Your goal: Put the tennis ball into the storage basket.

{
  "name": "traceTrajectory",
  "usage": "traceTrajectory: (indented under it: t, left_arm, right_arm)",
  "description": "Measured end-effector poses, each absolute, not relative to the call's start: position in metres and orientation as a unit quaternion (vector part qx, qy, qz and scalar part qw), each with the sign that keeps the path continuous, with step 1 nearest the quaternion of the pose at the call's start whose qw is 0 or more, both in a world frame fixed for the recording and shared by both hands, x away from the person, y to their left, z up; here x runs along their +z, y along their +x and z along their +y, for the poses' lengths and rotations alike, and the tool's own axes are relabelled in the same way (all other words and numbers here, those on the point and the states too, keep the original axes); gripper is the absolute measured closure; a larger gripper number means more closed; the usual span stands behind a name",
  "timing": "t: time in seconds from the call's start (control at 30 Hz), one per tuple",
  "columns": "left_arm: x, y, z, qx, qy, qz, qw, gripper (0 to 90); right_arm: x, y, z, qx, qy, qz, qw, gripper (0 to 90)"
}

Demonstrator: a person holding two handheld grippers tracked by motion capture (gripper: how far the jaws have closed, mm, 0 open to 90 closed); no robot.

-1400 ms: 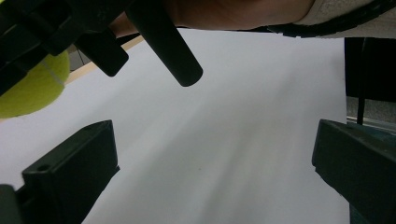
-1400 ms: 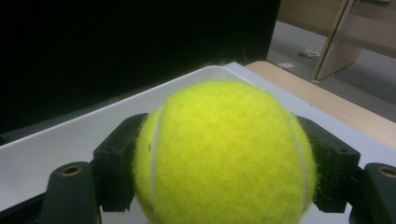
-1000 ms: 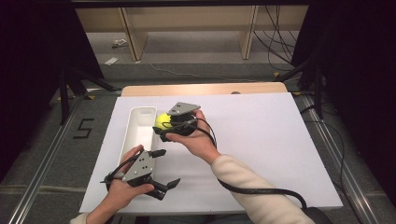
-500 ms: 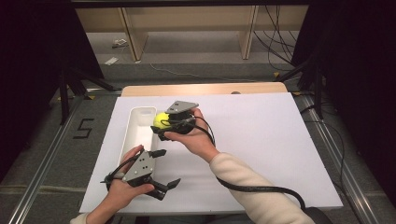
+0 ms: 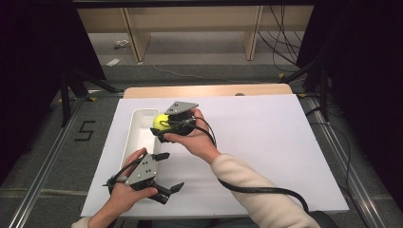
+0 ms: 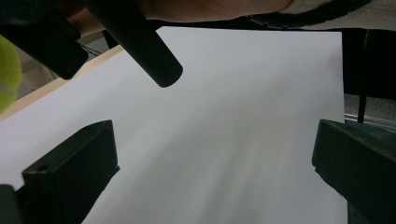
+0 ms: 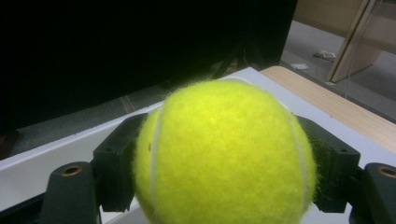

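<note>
A yellow tennis ball [image 5: 162,122] is clamped in my right gripper [image 5: 163,124], which hovers over the right edge of a long white tray [image 5: 140,137] at the table's left. In the right gripper view the ball [image 7: 224,154] sits between both black pads [image 7: 116,163], so that gripper [image 7: 224,186] is shut on it. My left gripper [image 5: 170,171] rests near the front edge, jaws wide open and nothing between them. In its own view my left gripper [image 6: 210,186] faces bare white sheet, with a sliver of the ball [image 6: 6,74] at the left edge.
A white sheet [image 5: 266,142] covers the table, with a wooden strip [image 5: 209,90] along the far edge. Cables trail from both grippers across the front right. Dark stands and floor surround the table.
The right gripper has carried the ball a little to the left, toward the tray. The left gripper has stayed where it was.
</note>
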State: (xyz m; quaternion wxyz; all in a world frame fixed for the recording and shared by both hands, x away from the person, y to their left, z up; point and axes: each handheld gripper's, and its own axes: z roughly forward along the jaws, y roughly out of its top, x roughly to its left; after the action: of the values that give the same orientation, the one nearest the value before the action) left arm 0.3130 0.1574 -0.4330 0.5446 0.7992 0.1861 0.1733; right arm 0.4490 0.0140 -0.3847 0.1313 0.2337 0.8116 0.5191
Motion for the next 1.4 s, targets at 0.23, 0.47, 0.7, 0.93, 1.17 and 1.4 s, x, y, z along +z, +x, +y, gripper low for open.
traceTrajectory:
  t: [0.23, 0.47, 0.7, 0.93, 1.17, 1.4]
  left_arm:
    - [-0.433, 0.313, 0.157, 0.173, 0.799, 0.186, 0.544, 0.0]
    - [-0.433, 0.313, 0.157, 0.172, 0.8, 0.185, 0.544, 0.0]
    - [-0.433, 0.313, 0.158, 0.173, 0.8, 0.185, 0.544, 0.0]
    - [-0.433, 0.312, 0.157, 0.174, 0.801, 0.183, 0.544, 0.0]
    - [-0.433, 0.312, 0.158, 0.174, 0.8, 0.182, 0.544, 0.0]
    - [-0.433, 0.312, 0.159, 0.175, 0.8, 0.183, 0.544, 0.0]
  right_arm:
    - [-0.383, 0.45, 0.018, 0.519, 0.233, 0.812, 0.129, 25.9]
    - [-0.381, 0.451, 0.022, 0.519, 0.23, 0.813, 0.127, 25.9]
    - [-0.382, 0.453, 0.026, 0.517, 0.231, 0.815, 0.123, 25.8]
    - [-0.383, 0.455, 0.029, 0.512, 0.23, 0.819, 0.121, 25.8]
    - [-0.382, 0.456, 0.033, 0.512, 0.23, 0.819, 0.12, 25.9]
    - [-0.381, 0.457, 0.039, 0.515, 0.226, 0.818, 0.118, 25.8]
